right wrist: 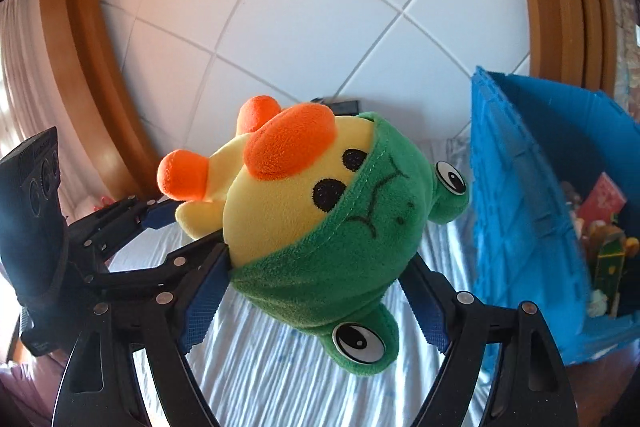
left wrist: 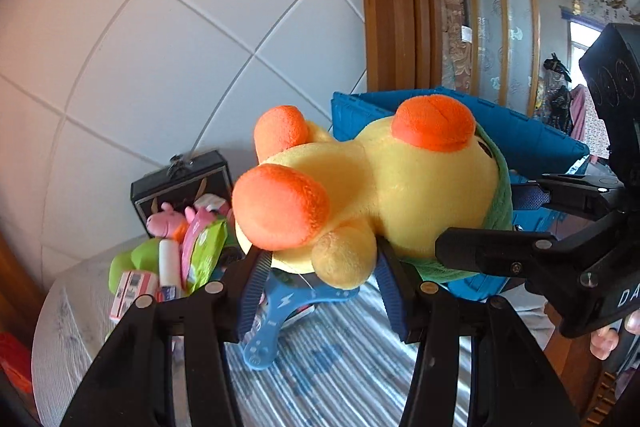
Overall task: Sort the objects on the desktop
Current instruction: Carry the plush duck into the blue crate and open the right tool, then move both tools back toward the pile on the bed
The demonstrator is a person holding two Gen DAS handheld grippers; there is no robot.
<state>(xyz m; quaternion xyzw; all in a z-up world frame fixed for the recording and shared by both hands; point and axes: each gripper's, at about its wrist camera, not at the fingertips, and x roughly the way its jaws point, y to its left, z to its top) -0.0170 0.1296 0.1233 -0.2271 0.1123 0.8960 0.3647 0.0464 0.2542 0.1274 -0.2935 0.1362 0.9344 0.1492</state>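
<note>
A yellow plush duck (left wrist: 400, 179) with orange feet and beak wears a green frog hood (right wrist: 360, 227). It hangs in the air above the table, carried by both grippers. My left gripper (left wrist: 320, 267) is shut on its yellow body, the blue pads pressing in from both sides. My right gripper (right wrist: 320, 291) is shut on the hooded head. In the left wrist view the right gripper (left wrist: 492, 223) reaches in from the right. An open blue crate (right wrist: 520, 207) stands just right of the duck, with several items inside.
Below lies a striped tablecloth (left wrist: 340, 367) with a flat blue toy (left wrist: 272, 311). At the table's far left is a pile: a pink pig toy (left wrist: 168, 219), a green wipes pack (left wrist: 204, 247) and a black box (left wrist: 180, 183). A white tiled wall stands behind.
</note>
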